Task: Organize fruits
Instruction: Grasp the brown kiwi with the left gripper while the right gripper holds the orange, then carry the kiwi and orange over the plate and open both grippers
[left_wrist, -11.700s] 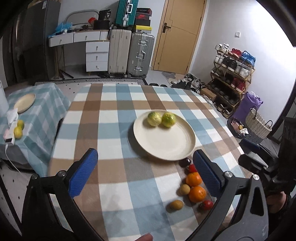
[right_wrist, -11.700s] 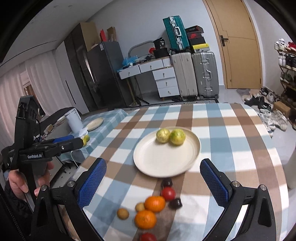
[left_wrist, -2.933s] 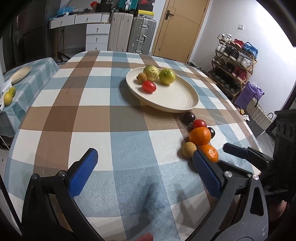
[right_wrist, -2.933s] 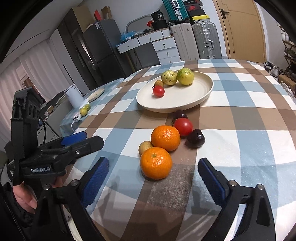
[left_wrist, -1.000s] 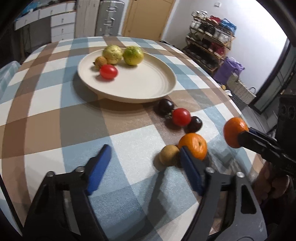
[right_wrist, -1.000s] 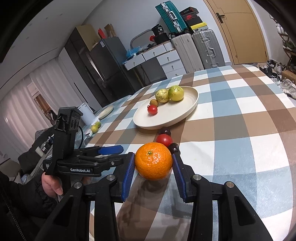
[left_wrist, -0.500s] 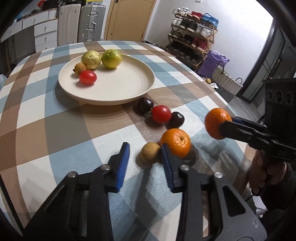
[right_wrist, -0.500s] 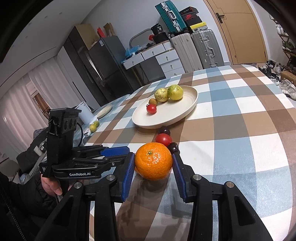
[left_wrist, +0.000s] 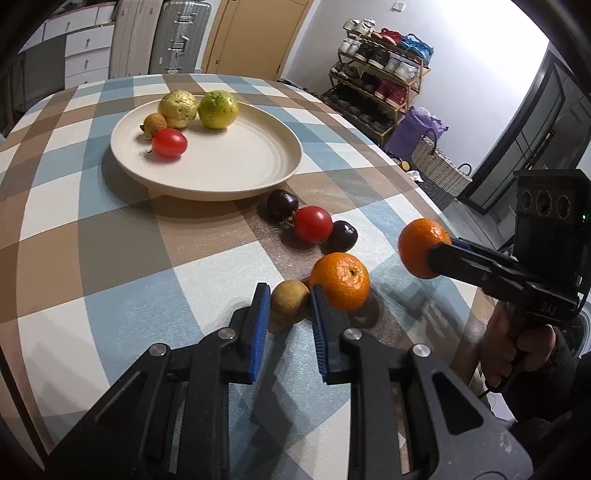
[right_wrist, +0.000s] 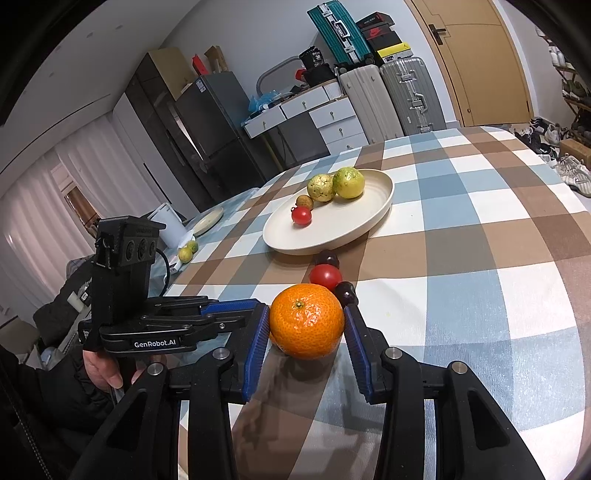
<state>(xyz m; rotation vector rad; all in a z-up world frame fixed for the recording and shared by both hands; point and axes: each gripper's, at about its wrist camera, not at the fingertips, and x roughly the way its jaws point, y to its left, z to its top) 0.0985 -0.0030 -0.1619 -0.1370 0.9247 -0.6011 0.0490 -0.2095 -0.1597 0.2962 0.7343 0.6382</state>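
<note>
A cream plate (left_wrist: 236, 173) on the checked tablecloth holds two yellow-green fruits, a small brown fruit and a red tomato (left_wrist: 169, 143). My left gripper (left_wrist: 287, 301) is shut on a small brown fruit (left_wrist: 289, 301) on the cloth, beside an orange (left_wrist: 340, 281). A red tomato (left_wrist: 313, 224) and two dark plums lie between it and the plate. My right gripper (right_wrist: 306, 322) is shut on a second orange (right_wrist: 306, 320) and holds it above the table; it also shows in the left wrist view (left_wrist: 421, 245).
The table edge (left_wrist: 436, 206) curves close on the right, with a shoe rack (left_wrist: 380, 55) and woven basket (left_wrist: 439, 170) beyond. A side table (right_wrist: 207, 229) with a plate and lemons stands to the left. Suitcases (right_wrist: 388, 96) and drawers line the back wall.
My left gripper has moved forward and closed its jaws onto the small brown fruit. My right gripper keeps holding the orange in nearly the same place.
</note>
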